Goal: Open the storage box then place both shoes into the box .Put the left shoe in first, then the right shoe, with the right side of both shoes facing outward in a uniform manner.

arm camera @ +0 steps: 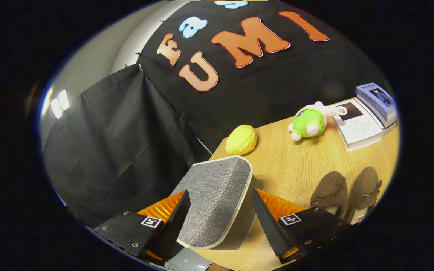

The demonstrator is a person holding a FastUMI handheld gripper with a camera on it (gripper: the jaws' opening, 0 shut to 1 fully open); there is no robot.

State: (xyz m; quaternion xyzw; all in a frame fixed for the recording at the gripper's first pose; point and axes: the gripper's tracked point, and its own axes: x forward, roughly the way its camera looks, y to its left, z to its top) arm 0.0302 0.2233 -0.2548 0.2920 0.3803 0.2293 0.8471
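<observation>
Jaws apart around the grey storage box [217, 199] lid's edge, 2 shoes [347, 192] beside it, bare table [288, 162] beyond.

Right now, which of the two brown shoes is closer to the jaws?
The brown suede shoe beside the grey fabric storage box is closer; the other brown shoe lies beyond it. The gripper stands open with the box lid between its jaws.

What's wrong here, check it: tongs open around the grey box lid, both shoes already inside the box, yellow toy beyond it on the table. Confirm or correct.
One thing is off. The gripper view shows both shoes on the table, beside the box, not inside it. The rest stands: the tongs are open around the grey box lid, with the yellow toy beyond it.
</observation>
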